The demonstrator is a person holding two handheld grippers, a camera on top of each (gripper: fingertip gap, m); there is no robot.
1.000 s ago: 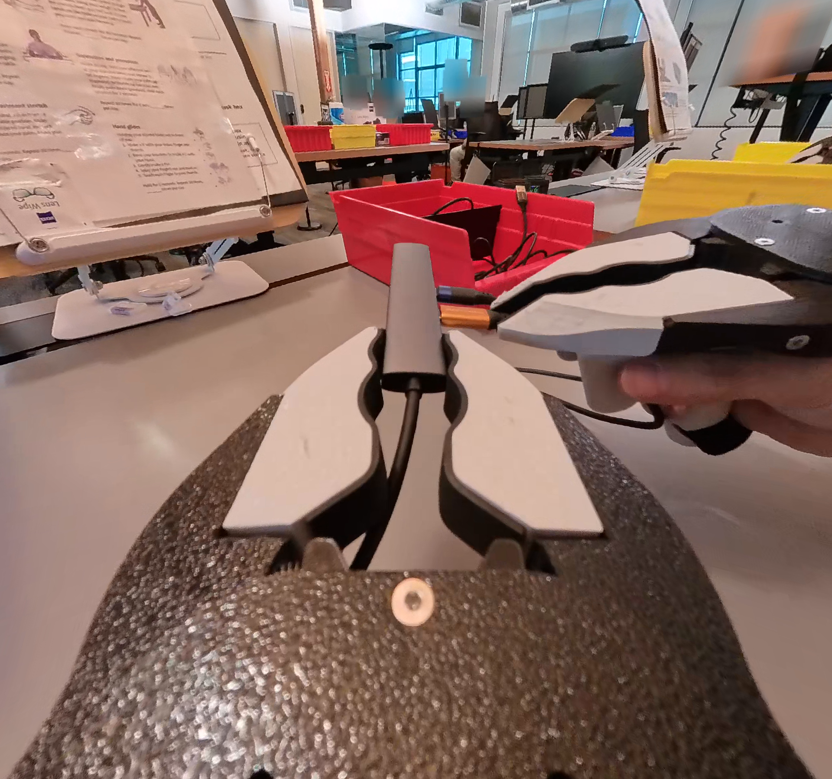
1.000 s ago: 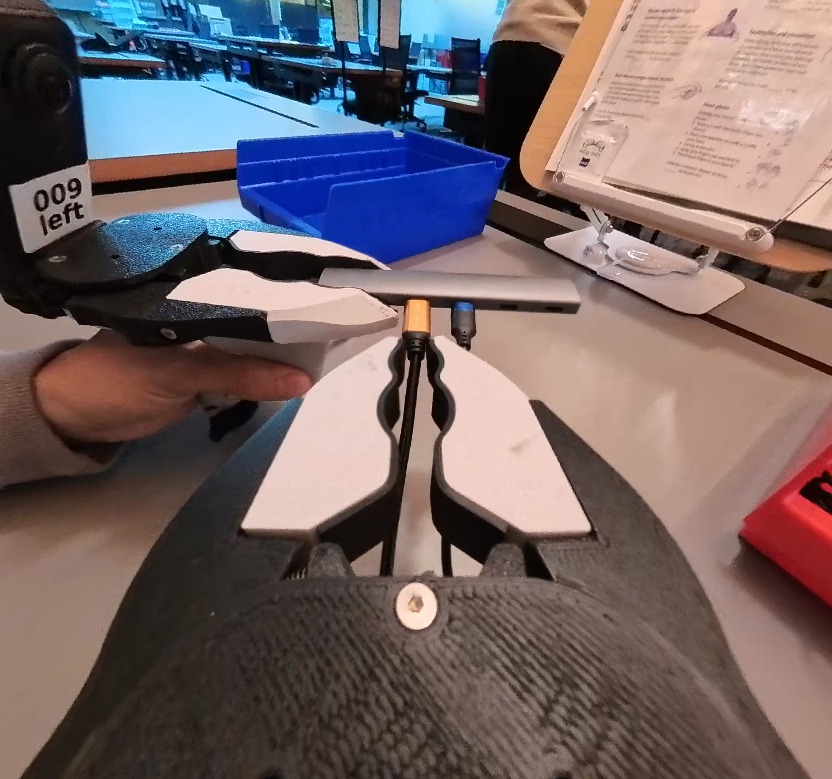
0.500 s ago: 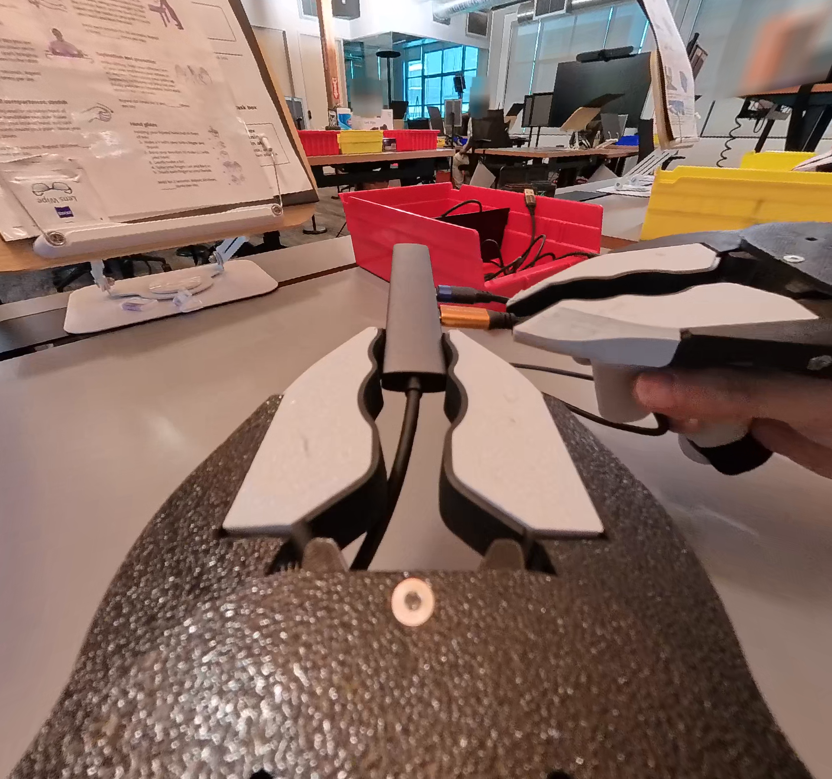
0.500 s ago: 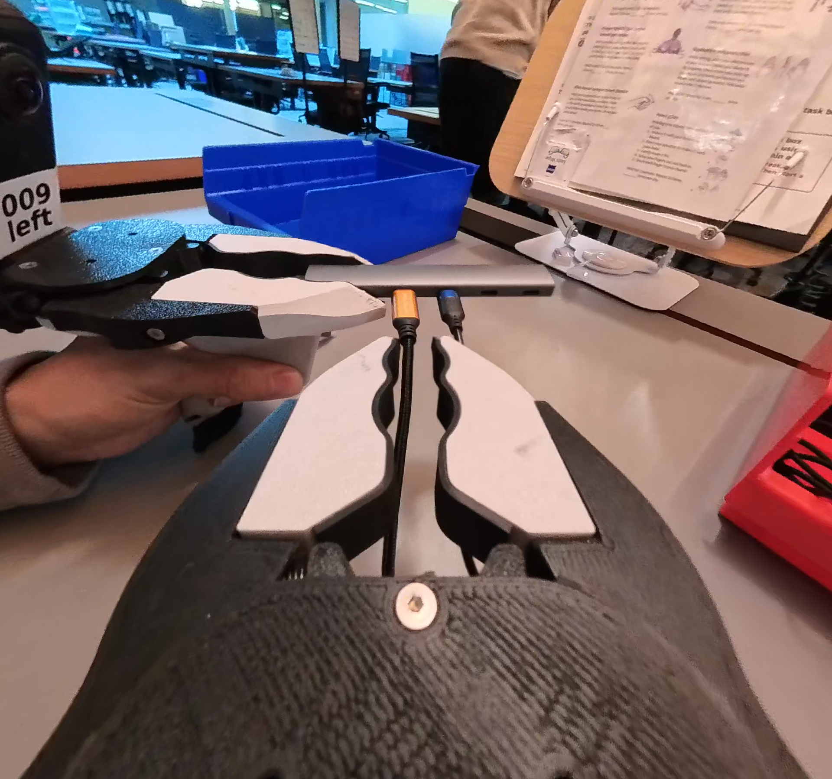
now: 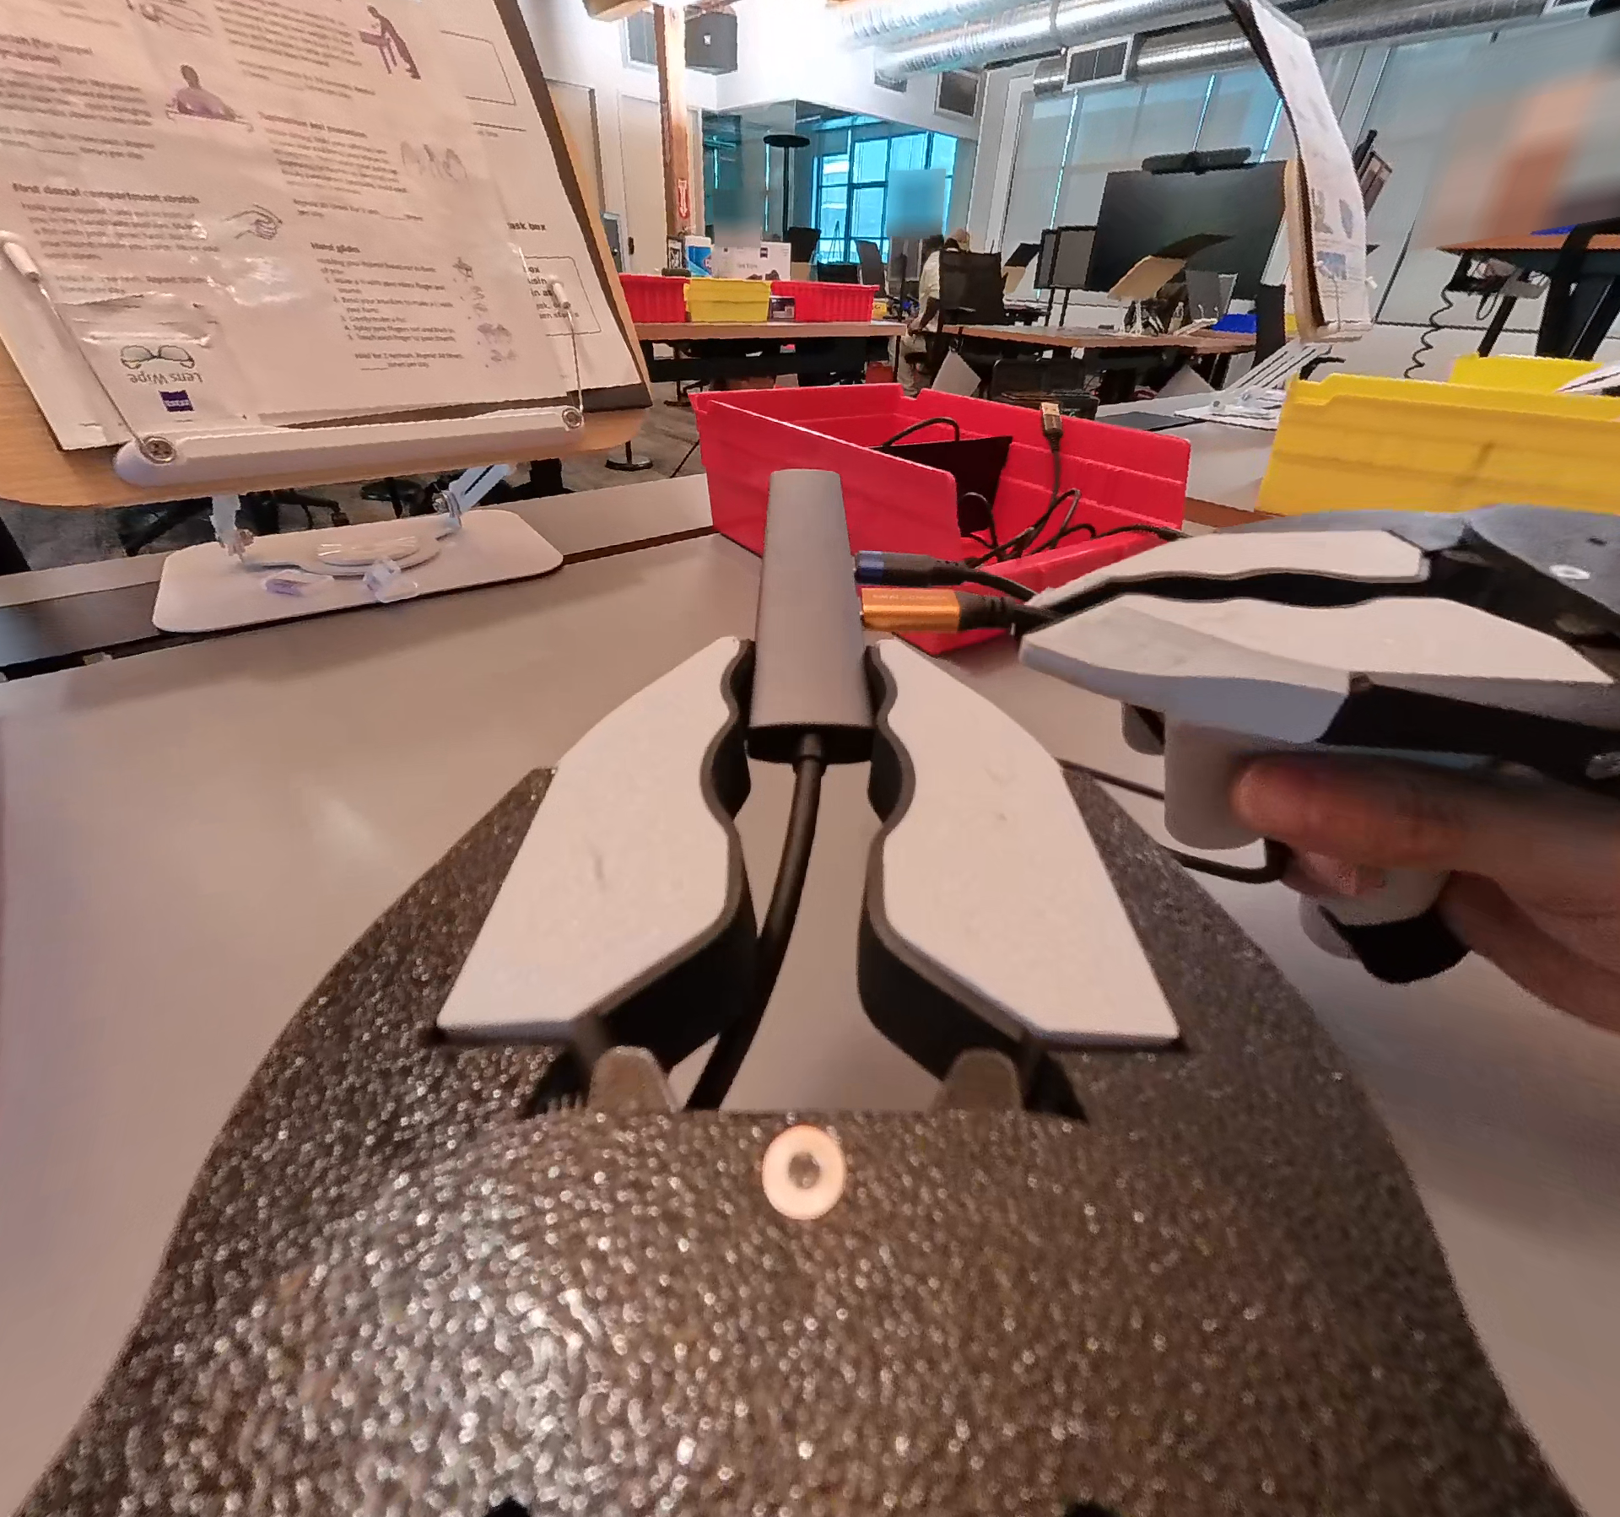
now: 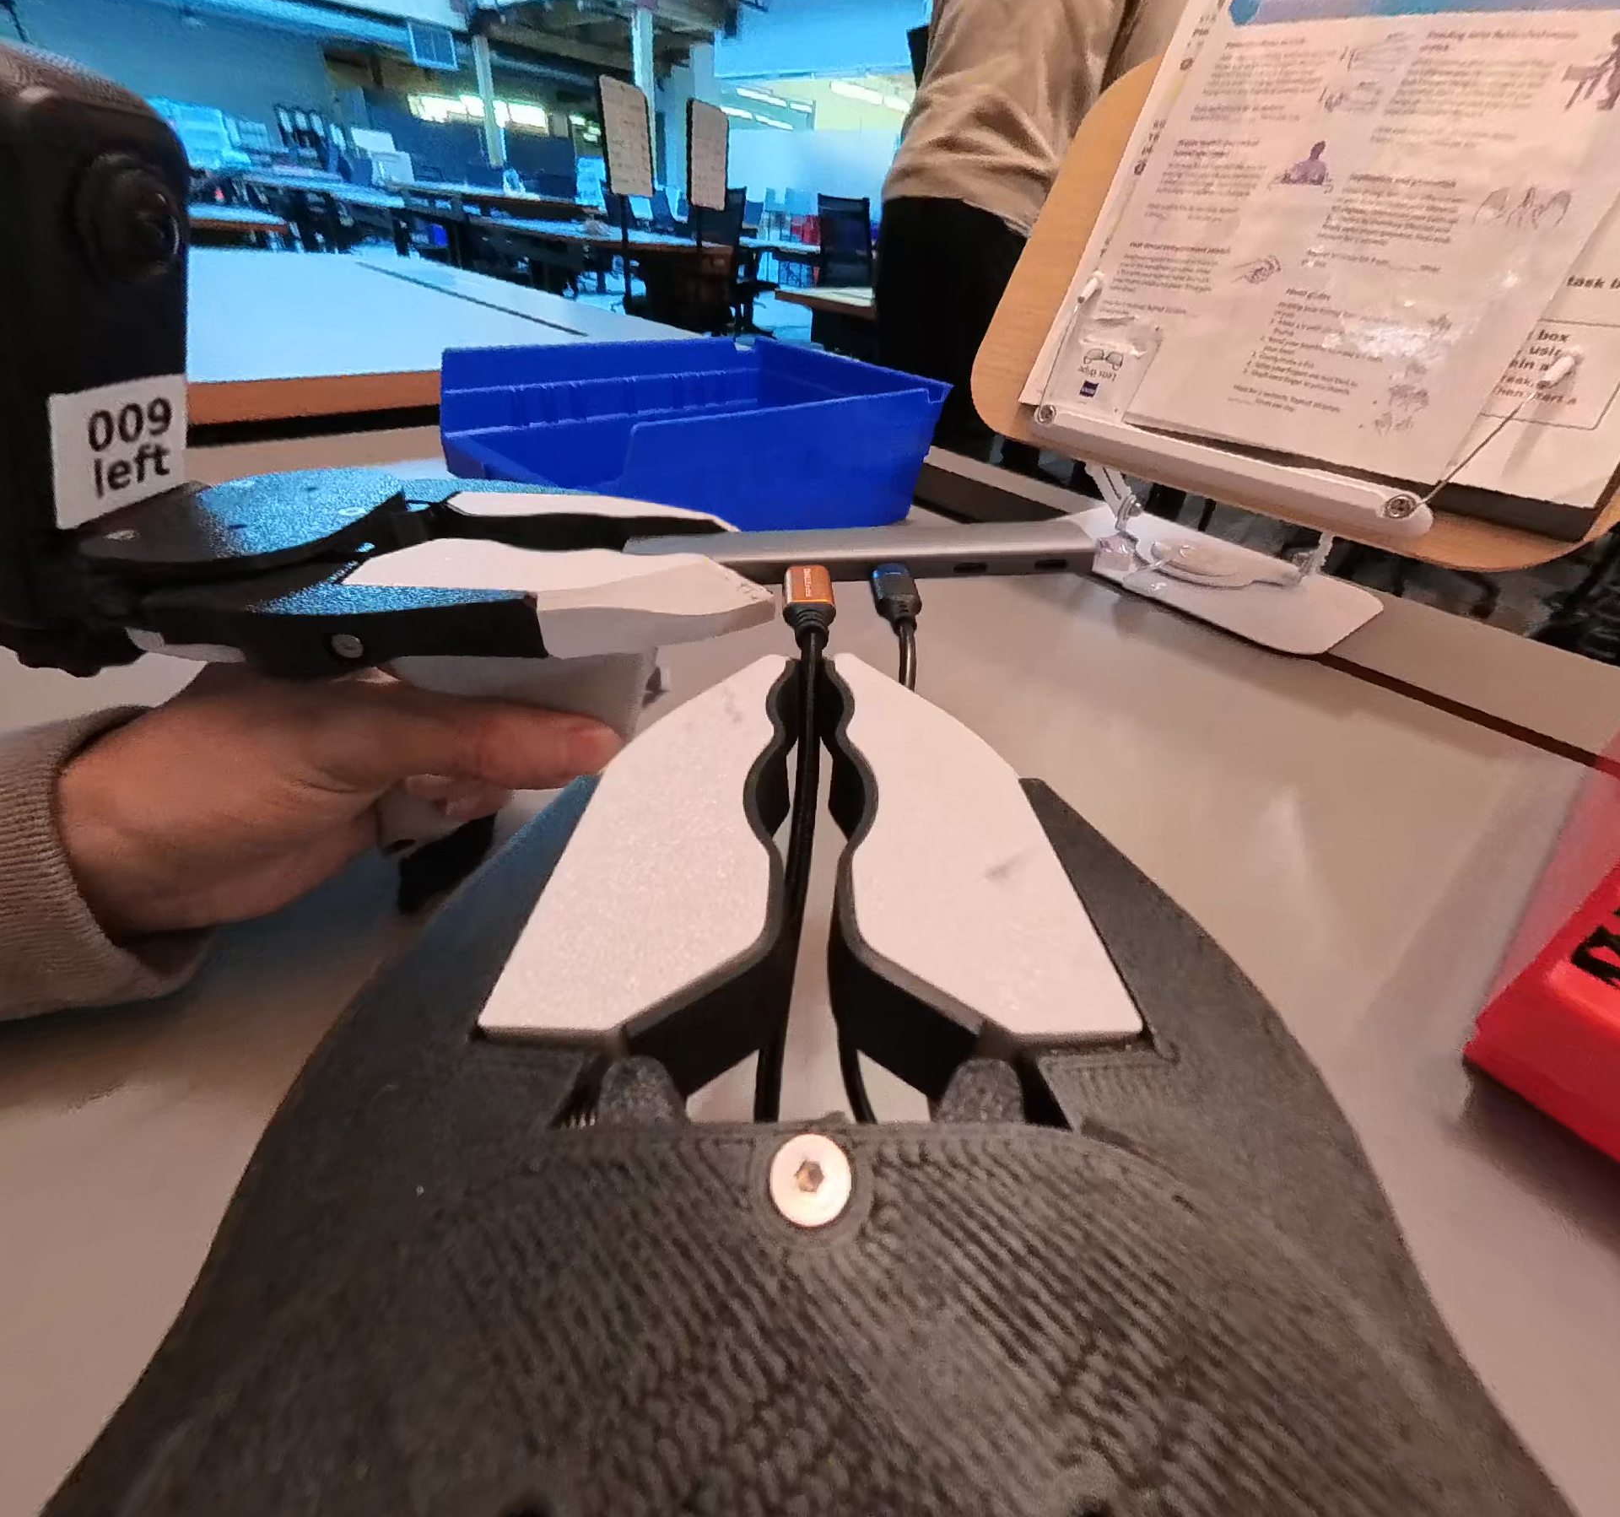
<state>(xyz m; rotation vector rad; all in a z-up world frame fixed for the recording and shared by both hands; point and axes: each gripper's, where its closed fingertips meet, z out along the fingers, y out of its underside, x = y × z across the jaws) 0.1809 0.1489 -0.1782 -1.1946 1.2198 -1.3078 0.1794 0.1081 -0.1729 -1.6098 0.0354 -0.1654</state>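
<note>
Left gripper (image 5: 808,668) clamps hub (image 5: 805,598) — right gripper (image 6: 811,668) pinches cable (image 6: 802,774).

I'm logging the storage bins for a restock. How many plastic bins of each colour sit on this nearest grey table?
Red plastic bin with cables: 1
Blue plastic bin: 1
Yellow plastic bin: 1
Total: 3

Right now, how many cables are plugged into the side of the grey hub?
2. The orange plug sits nearest the left hand-held gripper; its cable runs between the right hand-held gripper fingers. The blue plug sits beside it. The hub's far side is hidden.
</note>
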